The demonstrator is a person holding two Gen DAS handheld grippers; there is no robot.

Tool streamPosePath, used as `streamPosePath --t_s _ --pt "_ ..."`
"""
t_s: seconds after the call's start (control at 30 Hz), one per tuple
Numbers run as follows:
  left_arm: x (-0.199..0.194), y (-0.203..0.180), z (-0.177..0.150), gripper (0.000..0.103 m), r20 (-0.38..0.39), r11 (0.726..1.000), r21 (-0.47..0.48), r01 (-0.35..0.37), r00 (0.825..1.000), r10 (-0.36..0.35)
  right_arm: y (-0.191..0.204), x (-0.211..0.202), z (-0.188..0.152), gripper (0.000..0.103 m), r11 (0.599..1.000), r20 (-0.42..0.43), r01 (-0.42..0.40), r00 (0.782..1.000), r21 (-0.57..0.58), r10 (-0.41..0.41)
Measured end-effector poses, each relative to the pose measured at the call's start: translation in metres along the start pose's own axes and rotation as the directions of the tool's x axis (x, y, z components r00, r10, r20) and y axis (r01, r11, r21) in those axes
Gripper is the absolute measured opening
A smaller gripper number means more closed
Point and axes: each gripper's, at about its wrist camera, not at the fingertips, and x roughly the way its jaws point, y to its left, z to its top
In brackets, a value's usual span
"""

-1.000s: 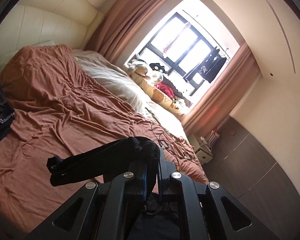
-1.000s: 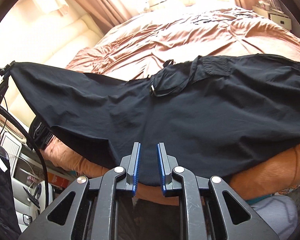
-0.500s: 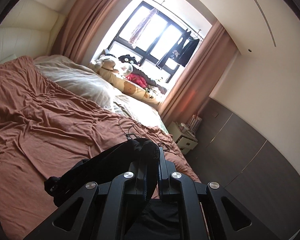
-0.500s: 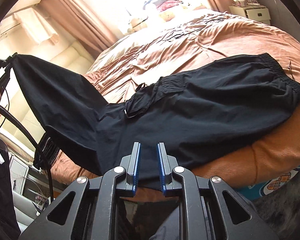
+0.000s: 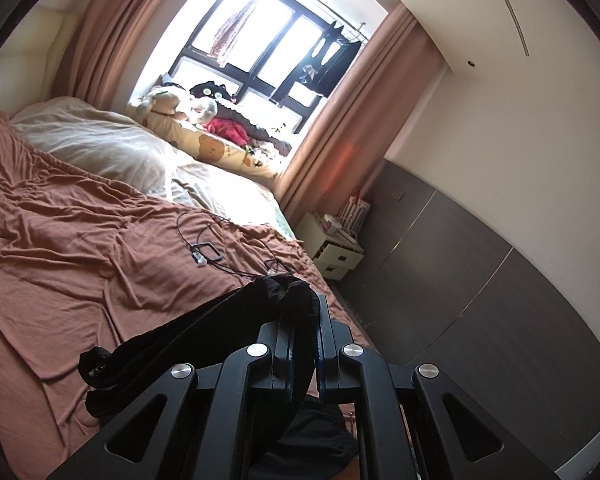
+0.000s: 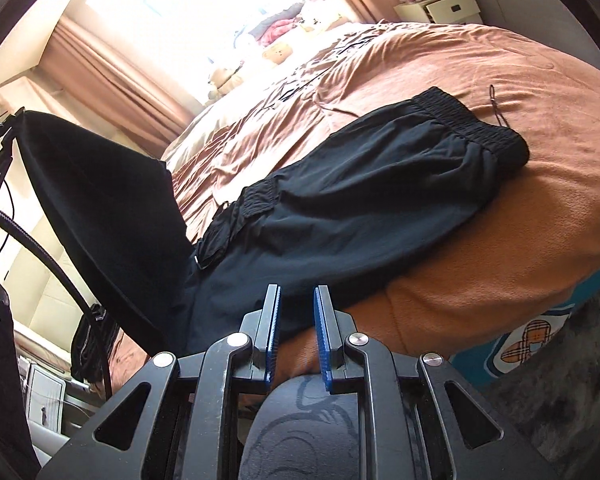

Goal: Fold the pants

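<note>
With one end of the black pants (image 6: pixel 372 184) lifted clear of the bed (image 6: pixel 500 80) by the clamped left gripper (image 5: pixel 303 322), the empty, nearly-closed right gripper (image 6: pixel 296 320) idle, the fold remained unfinished.

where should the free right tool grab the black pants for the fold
Take the near edge of the pants where it hangs over the front of the bed, directly ahead of the right tool, coming in level from the bed's front. That edge is free; the left tool already pinches the lifted end.

Each hand-held gripper (image 6: pixel 296 312) is matte black with silver screws and ribbed blue pads (image 6: pixel 321 336).
</note>
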Motion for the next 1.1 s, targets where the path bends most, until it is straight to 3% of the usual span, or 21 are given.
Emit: streamPosePath --t_s 0.4,0.67,0.87,1.1 --pt "0.072 -0.048 -0.031 0.008 -0.115 0.998 0.029 0.063 0.992 -0.059 -0.045 -0.012 0.002 0.014 0.995 0.009 0.025 1.0 0.101 -0.026" --pt "0.118 -0.078 -0.07 0.008 -0.212 0.992 0.037 0.121 0.971 -0.111 -0.069 -0.025 -0.002 0.014 0.987 0.019 0.05 0.998 0.151 -0.053" --pt "0.164 -0.088 -0.117 0.008 -0.319 0.987 0.012 0.163 0.936 -0.151 -0.085 -0.037 -0.007 0.014 0.982 0.03 0.069 0.997 0.178 -0.075" --pt "0.2 -0.099 -0.17 0.008 -0.433 0.975 -0.018 0.22 0.878 -0.206 -0.107 -0.054 -0.012 0.014 0.966 0.046 0.113 0.991 0.231 -0.126"
